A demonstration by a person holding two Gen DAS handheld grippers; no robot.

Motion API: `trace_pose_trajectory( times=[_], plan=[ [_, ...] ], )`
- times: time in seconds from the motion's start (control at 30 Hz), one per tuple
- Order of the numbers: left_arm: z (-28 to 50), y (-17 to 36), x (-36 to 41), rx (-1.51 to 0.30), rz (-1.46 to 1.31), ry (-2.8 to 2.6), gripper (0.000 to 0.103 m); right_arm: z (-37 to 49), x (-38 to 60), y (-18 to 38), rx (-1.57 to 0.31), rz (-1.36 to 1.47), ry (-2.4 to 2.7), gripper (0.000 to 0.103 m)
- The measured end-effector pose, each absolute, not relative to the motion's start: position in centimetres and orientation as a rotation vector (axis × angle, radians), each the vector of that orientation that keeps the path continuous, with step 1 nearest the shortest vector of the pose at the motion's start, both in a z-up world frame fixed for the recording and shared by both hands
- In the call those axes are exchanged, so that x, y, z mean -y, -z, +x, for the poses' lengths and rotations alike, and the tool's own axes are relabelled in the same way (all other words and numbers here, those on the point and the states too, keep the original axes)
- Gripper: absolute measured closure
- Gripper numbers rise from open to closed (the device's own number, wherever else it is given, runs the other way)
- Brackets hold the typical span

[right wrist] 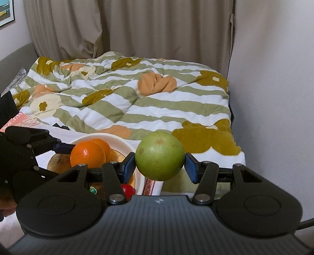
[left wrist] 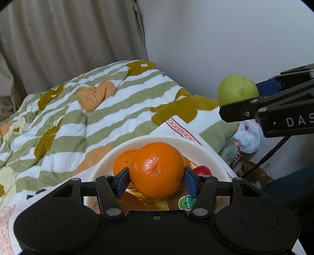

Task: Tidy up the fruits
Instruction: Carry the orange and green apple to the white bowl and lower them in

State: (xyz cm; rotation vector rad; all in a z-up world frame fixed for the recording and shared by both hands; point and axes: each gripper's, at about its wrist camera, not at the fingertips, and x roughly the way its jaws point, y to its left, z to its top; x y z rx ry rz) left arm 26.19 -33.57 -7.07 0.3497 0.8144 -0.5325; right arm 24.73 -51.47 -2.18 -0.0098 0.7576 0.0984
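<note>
Behind orange [left wrist: 156,169], half-hidden red fruit [left wrist: 203,170]

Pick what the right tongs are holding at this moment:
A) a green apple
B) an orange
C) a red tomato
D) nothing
A: in the right wrist view the right tongs are clamped on both sides of a green apple, held in the air beside the bowl, while the orange sits in the left tongs.

- The kiwi [left wrist: 183,204] in the bowl [left wrist: 208,155] hides mostly behind the left gripper's linkage.
- The red fruit [right wrist: 128,189] shows only partly.
- The framed picture [right wrist: 5,11] is cut by the edge.
</note>
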Motion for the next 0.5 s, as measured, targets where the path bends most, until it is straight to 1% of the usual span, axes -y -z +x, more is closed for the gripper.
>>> trace_pose_trajectory(
  times=[0.03, 0.07, 0.1, 0.13, 0.17, 0.2, 0.5],
  plan=[
    [26.3, 7.1, 33.6, -0.817, 0.344, 0.528, 0.04, 24.9, 51.5, 2.3, -0.757, -0.01, -0.102, 0.034],
    [26.4, 7.0, 33.5, -0.821, 0.337, 0.52, 0.038, 25.1, 51.5, 2.4, -0.757, -0.011, -0.106, 0.034],
    [26.3, 6.8, 33.4, -0.818, 0.327, 0.513, 0.026, 25.3, 51.5, 2.4, -0.755, -0.01, -0.109, 0.034],
    [26.3, 6.5, 33.2, -0.809, 0.315, 0.512, 0.018, 25.5, 51.5, 2.5, -0.753, -0.009, -0.113, 0.034],
    [26.1, 6.1, 32.9, -0.793, 0.301, 0.509, 0.009, 25.6, 51.4, 2.4, -0.751, -0.008, -0.115, 0.034],
    [25.9, 5.7, 32.6, -0.779, 0.293, 0.504, 0.007, 25.7, 51.4, 2.4, -0.749, -0.008, -0.119, 0.034],
    [24.9, 3.3, 29.0, -0.777, 0.191, 0.426, 0.006, 27.6, 49.9, 3.0, -0.76, 0.01, -0.2, 0.034]
  ],
)
